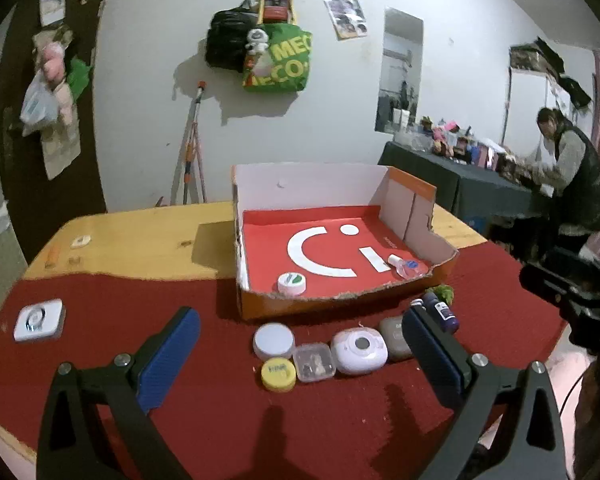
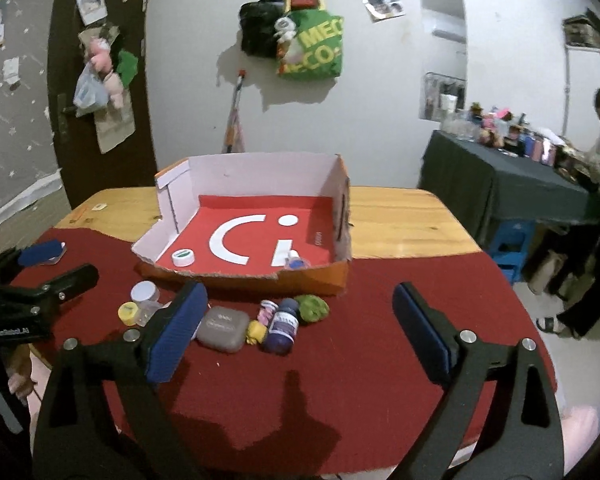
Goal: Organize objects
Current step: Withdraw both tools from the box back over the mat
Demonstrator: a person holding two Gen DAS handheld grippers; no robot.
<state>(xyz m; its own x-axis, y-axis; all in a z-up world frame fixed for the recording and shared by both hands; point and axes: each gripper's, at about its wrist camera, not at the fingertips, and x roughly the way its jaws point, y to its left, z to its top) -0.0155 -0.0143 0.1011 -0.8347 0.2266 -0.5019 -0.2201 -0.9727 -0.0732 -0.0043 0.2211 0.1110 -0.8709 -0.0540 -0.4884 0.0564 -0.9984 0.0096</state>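
Both grippers, left (image 1: 300, 350) and right (image 2: 300, 330), wide, empty. Row of small items just ahead, box (image 1: 256, 304) beyond. Grey case (image 2: 223, 329) by my right's left pad: likely light, rigid, smooth; pinch across short sides.

Left gripper (image 1: 300, 344): two black triangular finger arms with cut-out openings, each ending in a blue ribbed rectangular pad (image 1: 168, 356) set in a black backing. Two round silver screw heads sit on each arm near the pad, lower left and lower right of the frame.

Right gripper (image 2: 298, 332): same build, black skeletal arms, blue ribbed pads (image 2: 176, 332), paired silver screws per arm.

In the right wrist view, at the left edge, the left gripper's black housing bears small white lettering, too blurred to read with certainty.
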